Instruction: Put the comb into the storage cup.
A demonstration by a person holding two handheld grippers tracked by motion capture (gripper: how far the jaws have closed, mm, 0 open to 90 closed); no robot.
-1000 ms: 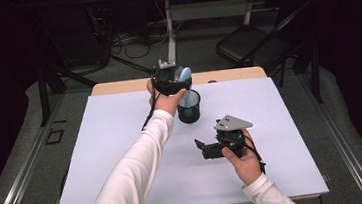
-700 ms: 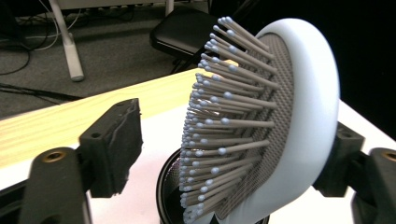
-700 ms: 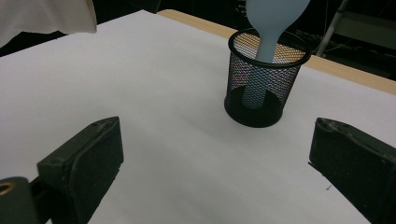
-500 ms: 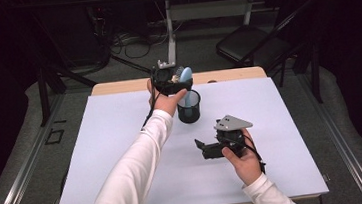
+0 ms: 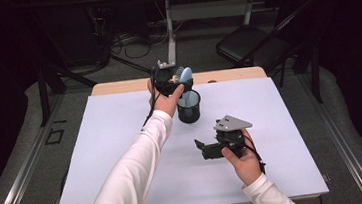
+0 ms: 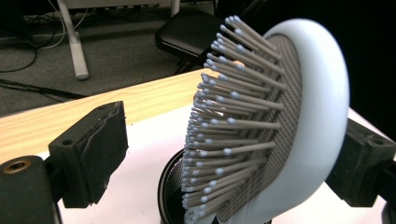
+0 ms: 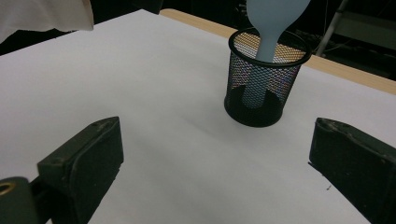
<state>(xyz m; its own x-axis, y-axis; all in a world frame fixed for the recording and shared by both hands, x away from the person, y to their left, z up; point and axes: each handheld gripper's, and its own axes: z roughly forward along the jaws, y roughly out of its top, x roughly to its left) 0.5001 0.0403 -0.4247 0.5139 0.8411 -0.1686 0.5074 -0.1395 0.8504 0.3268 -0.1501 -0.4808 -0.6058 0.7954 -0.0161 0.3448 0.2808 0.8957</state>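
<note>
My left tongs (image 5: 180, 78) hang over the mesh cup (image 5: 189, 106) at the far side of the tabletop (image 5: 122, 138), and their jaws have just been opening – the pale-blue hairbrush (image 5: 185, 74) stands between them, head up, handle down in the cup. In the left gripper view the brush head (image 6: 280, 126) leans near the right-hand jaw, bristles facing the left-hand one; there's clear air on the bristle side, and on the back side I can't tell contact from a hair's gap. I read it as released, resting in the cup on its own.

What the next move turns on: the brush's long axis runs near upright, tilted a bit, straight down from between my left tongs into the cup. So I'd guess the way out is up & back w/o nudging the head.

My right tongs (image 5: 204, 147) sit well apart on the near side, jaws wide, nothing held. Left hand's far nearer.

Right gripper view gives what the left doesn't – the handle (image 7: 261, 60) reaching the cup's bottom, leaning on the rim. The left one gives the bristles & jaw spacing close up
</note>
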